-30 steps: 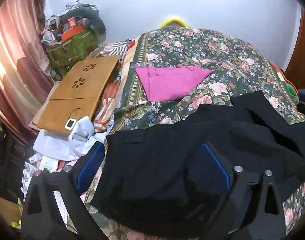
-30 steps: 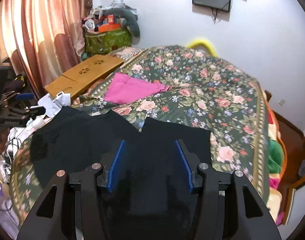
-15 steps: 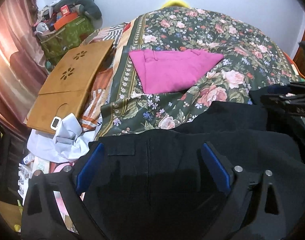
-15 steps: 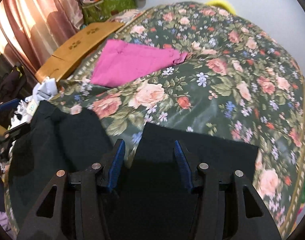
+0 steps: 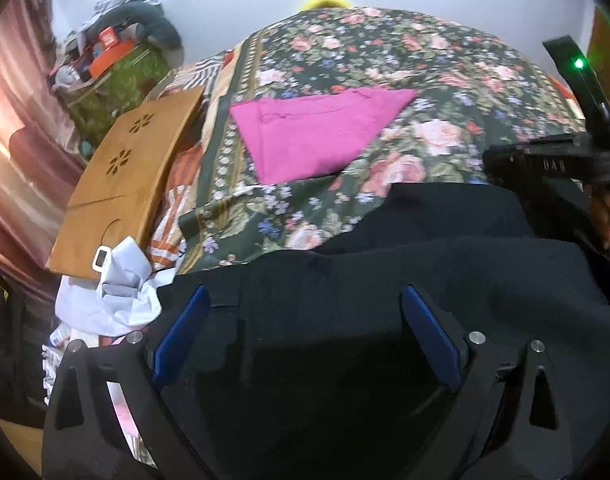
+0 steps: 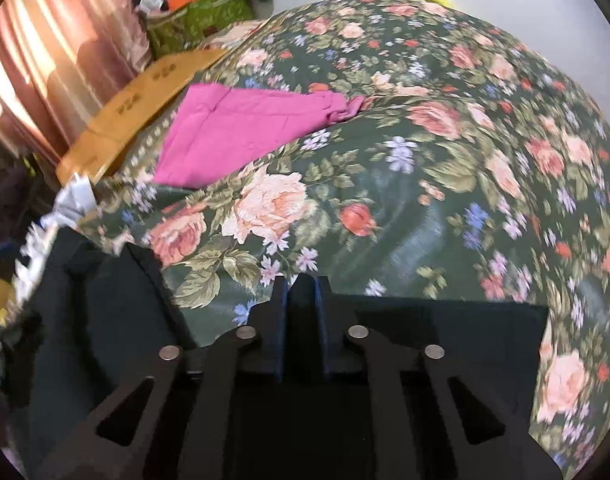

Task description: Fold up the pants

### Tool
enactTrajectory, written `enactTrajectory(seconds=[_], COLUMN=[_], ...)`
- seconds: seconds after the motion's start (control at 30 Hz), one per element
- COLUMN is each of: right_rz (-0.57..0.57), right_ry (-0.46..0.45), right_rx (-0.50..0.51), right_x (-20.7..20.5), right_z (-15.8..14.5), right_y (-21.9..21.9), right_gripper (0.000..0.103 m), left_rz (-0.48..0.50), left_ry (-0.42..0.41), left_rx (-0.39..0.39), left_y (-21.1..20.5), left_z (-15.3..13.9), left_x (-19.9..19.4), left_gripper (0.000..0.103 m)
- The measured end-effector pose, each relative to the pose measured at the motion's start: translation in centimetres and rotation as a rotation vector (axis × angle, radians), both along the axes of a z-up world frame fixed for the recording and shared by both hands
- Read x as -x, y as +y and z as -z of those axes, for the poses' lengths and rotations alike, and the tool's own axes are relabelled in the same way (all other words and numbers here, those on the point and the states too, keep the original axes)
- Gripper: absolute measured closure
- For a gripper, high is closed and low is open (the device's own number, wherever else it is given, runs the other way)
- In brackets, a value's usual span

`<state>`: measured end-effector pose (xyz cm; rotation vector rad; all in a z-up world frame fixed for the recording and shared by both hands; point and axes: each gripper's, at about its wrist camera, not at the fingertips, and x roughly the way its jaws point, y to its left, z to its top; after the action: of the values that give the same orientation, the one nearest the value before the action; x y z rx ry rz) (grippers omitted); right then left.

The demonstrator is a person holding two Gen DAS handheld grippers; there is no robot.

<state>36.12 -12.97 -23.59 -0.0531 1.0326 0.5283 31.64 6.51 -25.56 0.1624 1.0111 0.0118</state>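
Your right gripper (image 6: 301,292) is pinched tight on the far hem of the black pants (image 6: 445,340), which lie at the near edge of the floral bedspread (image 6: 445,152). Your left gripper (image 5: 301,316) is spread wide over the pants' left end. Far of the hem, open bedspread runs to the folded pink garment (image 6: 241,128). The frames are blurred; the pants' near part is hidden.
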Motion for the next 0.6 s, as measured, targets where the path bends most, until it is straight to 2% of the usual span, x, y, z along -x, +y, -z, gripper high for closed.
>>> enactTrajectory(seconds=[0.2,0.33,0.5,0.6], right_rz=[0.066,0.119,0.181,0.215], right_ry=[-0.119,-0.207,-0.301,-0.332], right_rx=[-0.031,-0.018,0.003,0.017], right_x=[3.6,7.5,12.0,14.1], right_z=[-5.7,-9.8,-13.7,-15.0], right_y=[-5.5,-9.9,-14.4,-16.7], right_gripper=[0.098,0.098,0.098,0.098], left_rz=[0.056,0.082,0.132,0.175], left_ry=[-0.031,-0.032,-0.033,0.002], left_rx=[0.008,0.068,0.055,0.109], left_y=[-2.9,-4.6,-7.8,-9.9], left_z=[-2.5,-4.1,-5.1,-5.6], left_x=[1.8,2.8,4.1,4.9], left_gripper=[0.006,0.006,0.006,0.006])
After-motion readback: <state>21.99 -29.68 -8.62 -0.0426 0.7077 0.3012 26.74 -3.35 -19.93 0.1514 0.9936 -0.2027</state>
